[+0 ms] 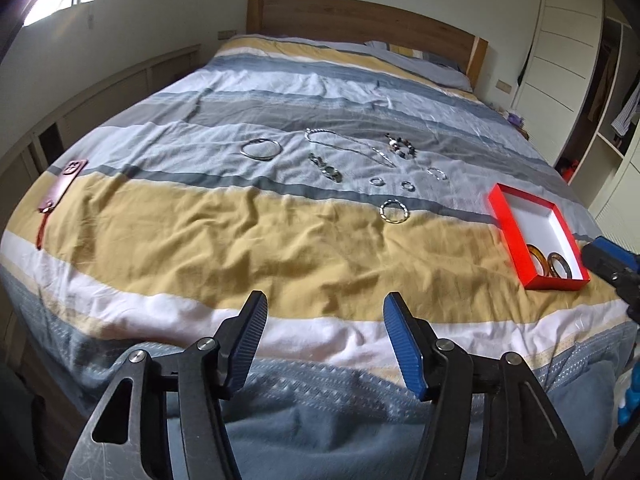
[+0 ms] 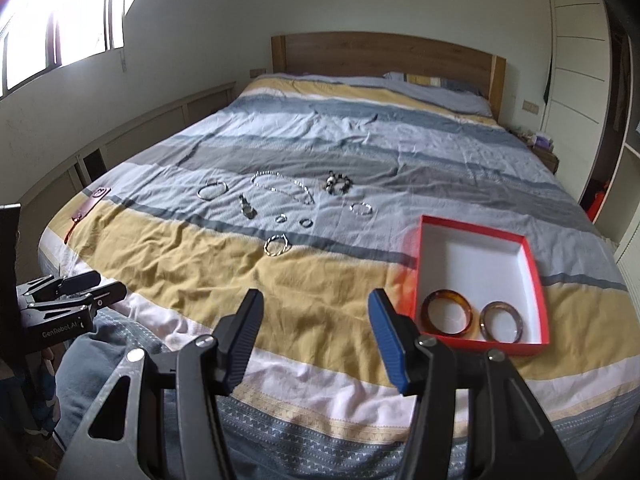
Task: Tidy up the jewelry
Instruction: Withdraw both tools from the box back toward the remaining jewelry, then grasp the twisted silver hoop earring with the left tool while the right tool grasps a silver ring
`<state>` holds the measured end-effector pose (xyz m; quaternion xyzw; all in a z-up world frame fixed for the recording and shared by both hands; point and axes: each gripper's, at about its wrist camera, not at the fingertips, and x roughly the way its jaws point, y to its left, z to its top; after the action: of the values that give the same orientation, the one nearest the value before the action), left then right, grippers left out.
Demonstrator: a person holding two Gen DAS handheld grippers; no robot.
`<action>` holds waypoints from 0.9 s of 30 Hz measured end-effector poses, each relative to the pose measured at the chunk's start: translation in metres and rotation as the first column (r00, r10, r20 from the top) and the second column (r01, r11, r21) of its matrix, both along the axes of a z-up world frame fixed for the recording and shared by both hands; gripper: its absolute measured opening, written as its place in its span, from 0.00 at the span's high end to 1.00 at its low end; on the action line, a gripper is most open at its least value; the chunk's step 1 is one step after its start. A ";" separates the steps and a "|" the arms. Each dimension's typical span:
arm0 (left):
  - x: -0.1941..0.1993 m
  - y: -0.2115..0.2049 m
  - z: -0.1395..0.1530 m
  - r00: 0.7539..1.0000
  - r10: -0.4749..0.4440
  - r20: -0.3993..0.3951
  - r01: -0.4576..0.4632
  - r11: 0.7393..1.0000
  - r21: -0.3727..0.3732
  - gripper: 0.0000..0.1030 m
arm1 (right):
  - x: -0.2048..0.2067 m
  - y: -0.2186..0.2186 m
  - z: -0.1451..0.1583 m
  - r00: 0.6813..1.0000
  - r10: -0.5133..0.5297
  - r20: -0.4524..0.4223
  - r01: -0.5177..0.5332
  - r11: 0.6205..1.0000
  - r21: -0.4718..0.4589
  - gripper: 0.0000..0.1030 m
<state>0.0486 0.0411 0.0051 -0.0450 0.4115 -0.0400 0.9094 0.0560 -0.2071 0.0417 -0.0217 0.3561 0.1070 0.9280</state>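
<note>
A red box (image 2: 538,276) with a white inside lies on the bed at the right; it also shows in the left wrist view (image 1: 505,227). Two amber bangles (image 2: 449,311) (image 2: 501,321) lie in its near end. Several silver pieces lie loose on the bedspread beyond: a twisted bangle (image 2: 276,245), a chain necklace (image 2: 282,186), a plain bangle (image 2: 212,191), a beaded bracelet (image 2: 339,183) and small rings (image 2: 306,222). My right gripper (image 2: 316,336) is open and empty, left of the box. My left gripper (image 1: 324,340) is open and empty over the bed's foot.
A brown leather pouch (image 1: 66,182) lies at the bed's left edge. A wooden headboard (image 2: 384,54) and pillow are at the far end. A white wardrobe (image 2: 580,60) stands at the right, low cabinets along the left wall.
</note>
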 end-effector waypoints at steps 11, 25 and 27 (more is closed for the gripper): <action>0.091 -0.027 -0.029 0.995 -0.078 -0.061 0.075 0.995 -0.064 0.57 | 0.086 0.002 -0.034 0.997 0.036 -0.066 -0.032 0.997 0.064 0.49; 0.190 -0.054 -0.078 0.980 -0.159 -0.123 0.142 0.980 -0.141 0.73 | 0.179 0.004 -0.079 0.993 0.036 -0.116 -0.021 0.991 0.129 0.55; 0.196 -0.058 -0.085 0.976 -0.168 -0.138 0.149 0.979 -0.141 0.76 | 0.188 0.004 -0.085 0.991 0.040 -0.124 -0.022 0.990 0.141 0.58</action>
<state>0.2446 -0.0164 -0.0799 -0.0741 0.4772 -0.1359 0.8651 0.2438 -0.2027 -0.0429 0.0444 0.4056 0.1472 0.9010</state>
